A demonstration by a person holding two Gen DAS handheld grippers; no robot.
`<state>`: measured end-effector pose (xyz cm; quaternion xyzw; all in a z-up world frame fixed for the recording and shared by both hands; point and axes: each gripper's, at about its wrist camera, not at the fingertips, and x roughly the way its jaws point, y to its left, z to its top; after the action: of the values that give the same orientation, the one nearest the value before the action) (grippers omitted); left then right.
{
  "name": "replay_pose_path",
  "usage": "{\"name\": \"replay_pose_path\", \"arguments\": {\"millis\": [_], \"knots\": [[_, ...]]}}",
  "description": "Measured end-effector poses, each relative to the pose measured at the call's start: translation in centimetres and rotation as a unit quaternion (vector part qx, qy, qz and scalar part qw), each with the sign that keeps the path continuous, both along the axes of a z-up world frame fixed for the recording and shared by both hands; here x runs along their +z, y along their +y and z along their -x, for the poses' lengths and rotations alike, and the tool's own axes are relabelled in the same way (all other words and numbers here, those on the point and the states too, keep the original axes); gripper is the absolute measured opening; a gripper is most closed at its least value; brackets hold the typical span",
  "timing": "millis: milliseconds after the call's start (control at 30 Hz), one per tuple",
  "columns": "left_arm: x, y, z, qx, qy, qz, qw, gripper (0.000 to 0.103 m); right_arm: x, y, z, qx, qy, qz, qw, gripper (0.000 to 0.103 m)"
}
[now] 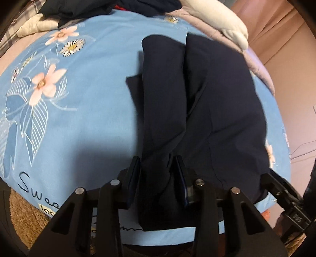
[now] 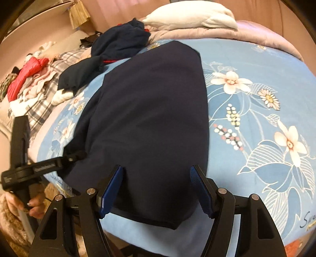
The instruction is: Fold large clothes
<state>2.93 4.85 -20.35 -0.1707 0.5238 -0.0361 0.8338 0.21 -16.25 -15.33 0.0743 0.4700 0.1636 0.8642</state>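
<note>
A dark navy garment point(image 1: 217, 110) lies spread on the blue floral bedsheet point(image 1: 88, 89), with one long part folded along its left side. My left gripper point(image 1: 157, 160) is closing on the near end of that folded part, with the cloth between its jaws. In the right wrist view the same garment point(image 2: 150, 110) lies flat. My right gripper point(image 2: 157, 172) is open, its blue pads either side of the garment's near hem. The left gripper point(image 2: 73, 157) also shows there, at the garment's left corner.
A pile of dark clothes point(image 2: 118, 41) lies at the far side of the bed. A white pillow point(image 2: 191, 17) and a pinkish quilt point(image 2: 256, 33) lie beyond. Red and plaid clothes point(image 2: 29, 73) are heaped at the left. A brown rug point(image 1: 25, 213) lies below the bed edge.
</note>
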Motion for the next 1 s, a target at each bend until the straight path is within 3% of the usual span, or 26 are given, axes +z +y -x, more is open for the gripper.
{"name": "replay_pose_path", "arguments": {"millis": [133,167,200,300,367,433,600,767,867,933,1000], "knots": [[-0.2,-0.1,0.1,-0.002,-0.006,-0.008,0.9999,0.041,-0.1,0.4,-0.3,0.005,0.009,0.001,1.0,0.072],[0.0,0.0,0.1,-0.004,-0.007,-0.007,0.9999,0.045,0.1,0.1,-0.3,0.005,0.009,-0.001,1.0,0.073],[0.3,0.2,0.0,-0.004,-0.007,-0.014,0.9999,0.06,0.4,-0.1,-0.5,0.004,0.007,-0.003,1.0,0.074],[1.9,1.0,0.1,0.002,-0.034,-0.044,0.9984,0.079,1.3,-0.9,-1.1,-0.021,0.0,0.0,1.0,0.084],[2.8,1.5,0.3,0.0,-0.056,-0.034,0.9979,0.087,1.6,-1.6,-1.7,-0.026,-0.006,-0.006,1.0,0.086],[2.8,1.7,0.3,-0.01,-0.06,0.004,0.9981,0.096,1.2,-1.9,-2.5,-0.025,0.0,-0.012,1.0,0.088],[0.3,1.2,-0.1,-0.047,-0.02,0.085,0.9951,0.096,-0.4,-1.8,-4.5,-0.025,0.028,-0.035,0.999,0.092],[-1.3,0.7,-1.7,-0.041,0.014,0.137,0.9896,0.095,-1.6,-1.3,-5.7,-0.023,0.047,-0.045,0.998,0.1],[-1.9,-0.2,-2.4,-0.046,0.019,0.132,0.99,0.094,-2.3,-1.2,-6.1,-0.021,0.055,-0.056,0.997,0.101],[-1.7,-1.0,-2.7,-0.055,0.009,0.114,0.9919,0.087,-3.1,-1.4,-6.5,-0.023,0.069,-0.076,0.994,0.101],[-1.5,-1.5,-2.7,-0.053,0.009,0.12,0.9914,0.064,-3.4,-1.5,-6.7,-0.027,0.081,-0.085,0.993,0.093]]}}
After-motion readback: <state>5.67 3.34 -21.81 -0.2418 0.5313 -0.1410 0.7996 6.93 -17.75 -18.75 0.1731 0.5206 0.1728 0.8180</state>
